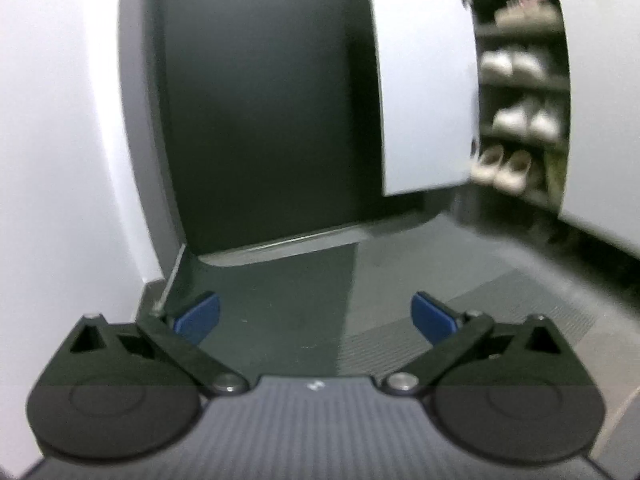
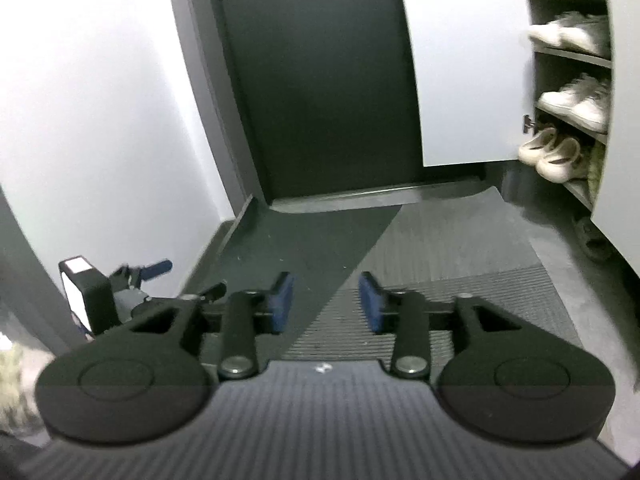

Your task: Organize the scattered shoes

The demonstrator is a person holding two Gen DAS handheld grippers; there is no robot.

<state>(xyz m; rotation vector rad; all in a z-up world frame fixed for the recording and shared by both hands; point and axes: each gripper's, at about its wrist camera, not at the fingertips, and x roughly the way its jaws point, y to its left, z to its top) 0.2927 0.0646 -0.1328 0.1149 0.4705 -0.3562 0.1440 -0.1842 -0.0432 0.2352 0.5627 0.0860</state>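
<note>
The right gripper (image 2: 326, 300) has its blue pads partly apart, and nothing is between them. The left gripper (image 1: 316, 316) is spread wide, and it holds nothing too. In the right wrist view the left gripper shows low at the left edge, near the white wall (image 2: 100, 100).

Both grippers point a bit down at the dark floor (image 2: 304, 236) and the ribbed gray mat (image 2: 460, 280). They hang in the air and touch nothing. A dark door (image 2: 328, 80) stands straight ahead.

To the right is a shoe cabinet (image 2: 568, 54) with its white door (image 2: 468, 60) swung open. The shoes are inside on the shelves, in pairs. There is a cream pair (image 2: 550, 154) on the lowest shelf, a white pair (image 2: 576, 100) above it, and another white pair (image 2: 568, 34) above that. More shoes sit at the very top, but they are cut off.

One dark slipper (image 2: 592, 238) lies on the floor just under the cabinet edge. I cannot tell if it has a partner.

So most of the job looks done. I think the slipper may still need a place, and the cabinet door is still open.
</note>
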